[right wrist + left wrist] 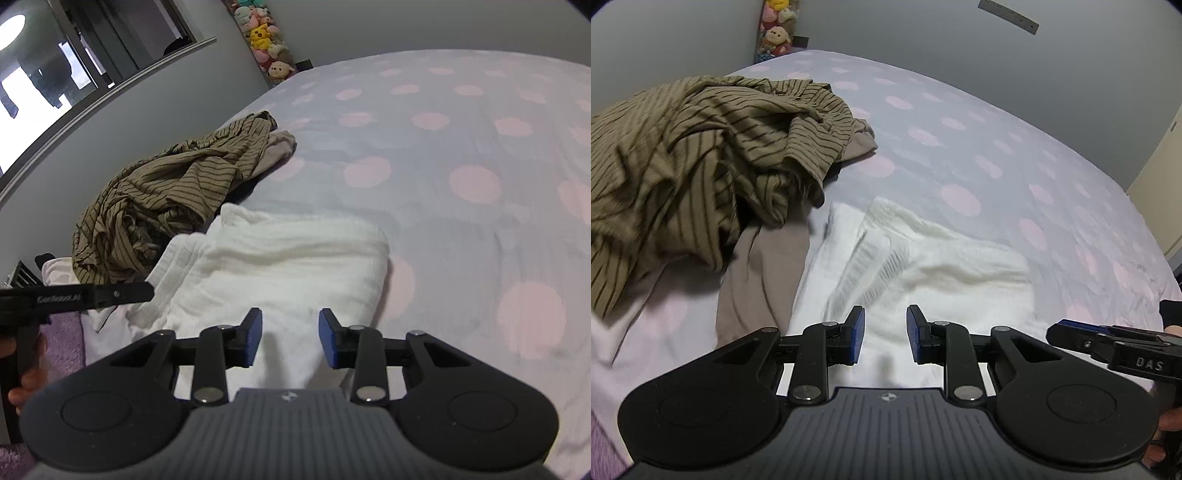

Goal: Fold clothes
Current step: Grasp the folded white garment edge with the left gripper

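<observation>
Hovering side by side over the white ribbed knit garment (280,266), which lies doubled over on the polka-dot bed (461,155), the left gripper (885,334) and right gripper (290,338) hold nothing, fingers parted. Beside it, the olive striped shirt (701,155) lies crumpled, likely awaiting folding.

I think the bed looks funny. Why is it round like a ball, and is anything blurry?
Both wrist views use fisheye lenses, bending the spotted bed into a dome. In the left wrist view the striped shirt looks smeared; in the right wrist view the white garment looks soft.

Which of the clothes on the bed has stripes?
The crumpled brown shirt has dark stripes. The white garment near the grippers is plain, and so is the beige one.
</observation>
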The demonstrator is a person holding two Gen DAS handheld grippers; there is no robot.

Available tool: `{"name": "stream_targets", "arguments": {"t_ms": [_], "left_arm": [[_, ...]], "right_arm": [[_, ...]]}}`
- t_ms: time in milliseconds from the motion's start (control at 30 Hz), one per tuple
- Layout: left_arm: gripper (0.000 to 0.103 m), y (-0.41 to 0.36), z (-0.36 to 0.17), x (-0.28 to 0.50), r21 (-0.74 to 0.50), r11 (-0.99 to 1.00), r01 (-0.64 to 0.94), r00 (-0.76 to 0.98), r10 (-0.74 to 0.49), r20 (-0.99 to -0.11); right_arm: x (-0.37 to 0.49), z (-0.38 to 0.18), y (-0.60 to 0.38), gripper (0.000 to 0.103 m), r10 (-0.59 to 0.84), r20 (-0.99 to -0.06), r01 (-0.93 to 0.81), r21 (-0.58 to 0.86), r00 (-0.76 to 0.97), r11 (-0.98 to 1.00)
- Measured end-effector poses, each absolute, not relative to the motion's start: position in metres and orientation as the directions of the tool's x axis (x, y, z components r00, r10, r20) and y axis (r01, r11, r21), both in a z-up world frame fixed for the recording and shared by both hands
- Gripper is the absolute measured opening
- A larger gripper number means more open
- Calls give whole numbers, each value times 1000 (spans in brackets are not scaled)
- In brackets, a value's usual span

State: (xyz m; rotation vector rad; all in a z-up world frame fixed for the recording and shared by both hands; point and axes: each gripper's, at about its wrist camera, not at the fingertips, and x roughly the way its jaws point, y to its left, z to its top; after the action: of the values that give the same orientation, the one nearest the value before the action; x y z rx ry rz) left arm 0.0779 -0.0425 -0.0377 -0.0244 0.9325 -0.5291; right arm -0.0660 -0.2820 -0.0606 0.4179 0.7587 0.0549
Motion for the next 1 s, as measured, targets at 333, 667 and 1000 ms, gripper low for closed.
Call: {"name": "stream_targets", "arguments": {"t_ms": [333,667,1000], "left_arm": [[18,-36,-79,117,-240,898,369,447,-398,-801],[18,-29,-90,120,-271,895,354,437,-415,-798],[59,-36,-57,109,-208,899,385,525,-399,-752]], "right_arm": [[-15,-75,-275,37,182,-696,79,325,694,943],[9,-102,-271,37,206,-727,75,334,655,940],[-18,-76,-276,61,198,-683,83,355,703,931]]}}
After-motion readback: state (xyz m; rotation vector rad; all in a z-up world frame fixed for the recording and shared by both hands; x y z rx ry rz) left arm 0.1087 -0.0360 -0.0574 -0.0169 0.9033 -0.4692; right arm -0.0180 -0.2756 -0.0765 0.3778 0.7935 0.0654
